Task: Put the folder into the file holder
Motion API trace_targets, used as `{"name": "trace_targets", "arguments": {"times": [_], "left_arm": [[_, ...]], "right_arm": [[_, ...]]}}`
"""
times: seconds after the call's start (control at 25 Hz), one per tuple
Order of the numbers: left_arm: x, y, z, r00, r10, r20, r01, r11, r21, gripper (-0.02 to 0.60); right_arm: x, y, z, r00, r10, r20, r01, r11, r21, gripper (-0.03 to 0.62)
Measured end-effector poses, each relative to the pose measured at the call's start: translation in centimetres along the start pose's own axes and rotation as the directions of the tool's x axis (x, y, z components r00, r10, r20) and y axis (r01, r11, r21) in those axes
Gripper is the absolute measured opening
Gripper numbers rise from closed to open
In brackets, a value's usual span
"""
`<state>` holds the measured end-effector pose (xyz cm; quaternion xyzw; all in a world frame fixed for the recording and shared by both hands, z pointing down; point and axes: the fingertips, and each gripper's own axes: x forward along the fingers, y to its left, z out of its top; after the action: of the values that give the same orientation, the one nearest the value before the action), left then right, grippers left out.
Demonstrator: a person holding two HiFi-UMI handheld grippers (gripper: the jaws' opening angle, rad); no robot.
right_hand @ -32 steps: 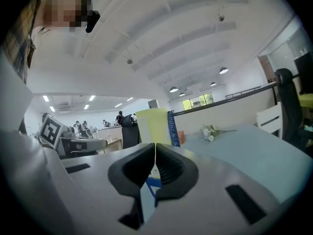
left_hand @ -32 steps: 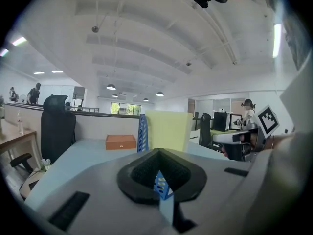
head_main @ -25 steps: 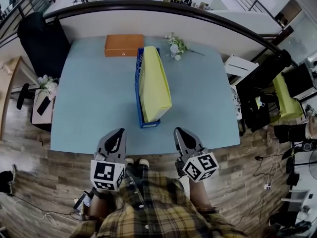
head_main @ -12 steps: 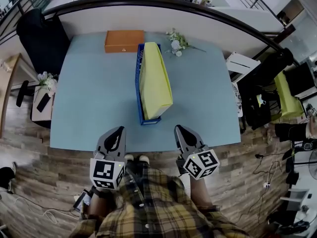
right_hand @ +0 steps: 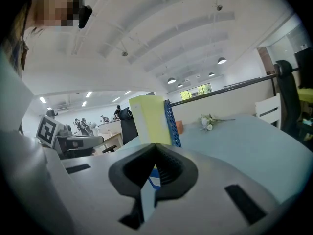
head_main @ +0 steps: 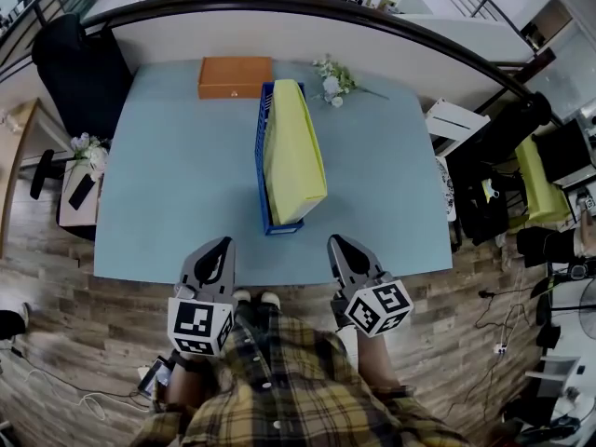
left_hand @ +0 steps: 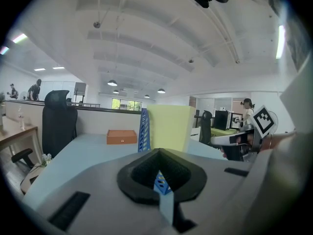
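1 yellow folder (head_main: 293, 152), flat, smooth and rectangular, stands on edge inside 1 blue slotted plastic file holder (head_main: 260, 170) at mid-table. 1 orange box (head_main: 234, 77) sits just behind the holder, with 1 sprig of white flowers (head_main: 331, 84) to its right. Matte pale-blue table (head_main: 168, 194), wood-plank floor (head_main: 56, 277), 1 black chair (head_main: 79, 73) at the far left corner, open-plan office. 2 tongs, left gripper (head_main: 219, 250) and right gripper (head_main: 340, 248): both clenched, nothing in them, at the near table edge, apart from the holder.
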<state>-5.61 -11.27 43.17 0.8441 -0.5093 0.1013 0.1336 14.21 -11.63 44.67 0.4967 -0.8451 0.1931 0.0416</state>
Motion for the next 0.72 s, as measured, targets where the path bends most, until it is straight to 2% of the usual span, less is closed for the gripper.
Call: {"name": "trace_targets", "arguments": {"times": [0.24,0.72], "left_arm": [[-0.13,0.57,0.0,1.0,0.008,0.003,-0.008,1.0,-0.003,-0.006],[-0.14,1.02,0.22,1.0,0.011,0.01,-0.011,1.0,-0.005,-0.006]], "right_arm": [[0.18,-0.04,-0.06,1.0,-0.004,0.004,0.004,1.0,0.03,0.002],[0.3,0.04,-0.17,1.0,-0.011,-0.009,0.011,1.0,0.019,0.002]]}}
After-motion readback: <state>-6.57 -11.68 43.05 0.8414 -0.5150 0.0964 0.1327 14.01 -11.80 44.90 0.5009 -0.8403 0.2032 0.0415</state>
